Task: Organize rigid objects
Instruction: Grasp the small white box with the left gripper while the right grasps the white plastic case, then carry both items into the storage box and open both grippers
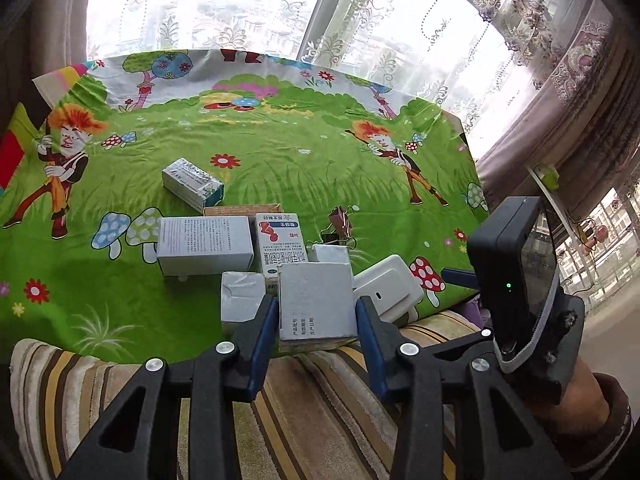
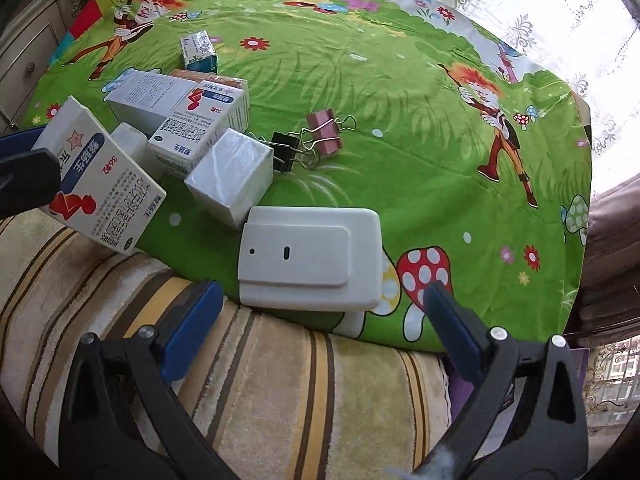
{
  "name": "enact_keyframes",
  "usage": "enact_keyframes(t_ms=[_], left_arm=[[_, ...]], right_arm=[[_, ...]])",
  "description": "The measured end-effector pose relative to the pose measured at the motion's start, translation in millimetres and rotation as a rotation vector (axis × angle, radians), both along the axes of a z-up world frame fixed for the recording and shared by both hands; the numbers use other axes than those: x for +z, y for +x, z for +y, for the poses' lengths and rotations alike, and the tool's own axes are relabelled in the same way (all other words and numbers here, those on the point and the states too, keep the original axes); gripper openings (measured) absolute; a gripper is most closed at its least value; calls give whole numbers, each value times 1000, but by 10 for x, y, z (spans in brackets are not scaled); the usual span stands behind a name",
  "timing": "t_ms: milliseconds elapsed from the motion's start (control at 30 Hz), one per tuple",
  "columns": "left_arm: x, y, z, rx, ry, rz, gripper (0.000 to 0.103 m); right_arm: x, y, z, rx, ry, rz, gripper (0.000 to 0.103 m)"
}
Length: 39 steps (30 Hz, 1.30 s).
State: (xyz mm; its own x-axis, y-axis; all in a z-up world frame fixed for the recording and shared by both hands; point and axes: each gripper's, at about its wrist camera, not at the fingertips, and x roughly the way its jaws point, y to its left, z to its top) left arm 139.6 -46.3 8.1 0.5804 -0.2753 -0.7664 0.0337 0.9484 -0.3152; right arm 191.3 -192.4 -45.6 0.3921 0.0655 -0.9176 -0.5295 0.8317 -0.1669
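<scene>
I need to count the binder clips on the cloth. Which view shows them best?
The right wrist view: the pink clip and the black clip lie in the open beside the white boxes, handles visible. In the left wrist view the pink clip is small and the black clip mostly hidden behind boxes.

Medicine box (image 2: 102,184): matt printed cardboard. White block (image 2: 232,176): glossy film wrap, light glare. White case (image 2: 310,254): smooth plastic, satin. Binder clips (image 2: 316,136): painted metal bodies, bare wire handles. Cartoon sheet (image 2: 400,100): thin printed cloth, creased. Striped blanket (image 2: 260,380): plush, fuzzy pile. Gripper (image 2: 324,320): matt black plastic, blue rubbery pads (image 2: 192,320).
</scene>
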Motion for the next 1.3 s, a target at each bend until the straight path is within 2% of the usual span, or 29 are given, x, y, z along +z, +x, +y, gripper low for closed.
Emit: enact_keyframes(t_ms=[333,633,700,833,1067,1300], left_arm=[[-21,-35,99,18,-53,-16,41],[-54,-33,130,23,-69,-11,41],[-59,-32,128,24,-68,-11,41],[-63,-34,132,28,-70,-10,41],[-37,-66,113,30,-56,-25,41],[19,-91,64,13,-65,-40,41]], right_arm=[[-144,135,170,1,-75,17,101],[-246,241,209,-23,-100,40,101],[-242,240,203,-23,-86,45,99],[-226,226,163,-26,-47,53,87],[-154,193,75,-48,-18,32,87],[119,95,-189,-121,85,-21,87]])
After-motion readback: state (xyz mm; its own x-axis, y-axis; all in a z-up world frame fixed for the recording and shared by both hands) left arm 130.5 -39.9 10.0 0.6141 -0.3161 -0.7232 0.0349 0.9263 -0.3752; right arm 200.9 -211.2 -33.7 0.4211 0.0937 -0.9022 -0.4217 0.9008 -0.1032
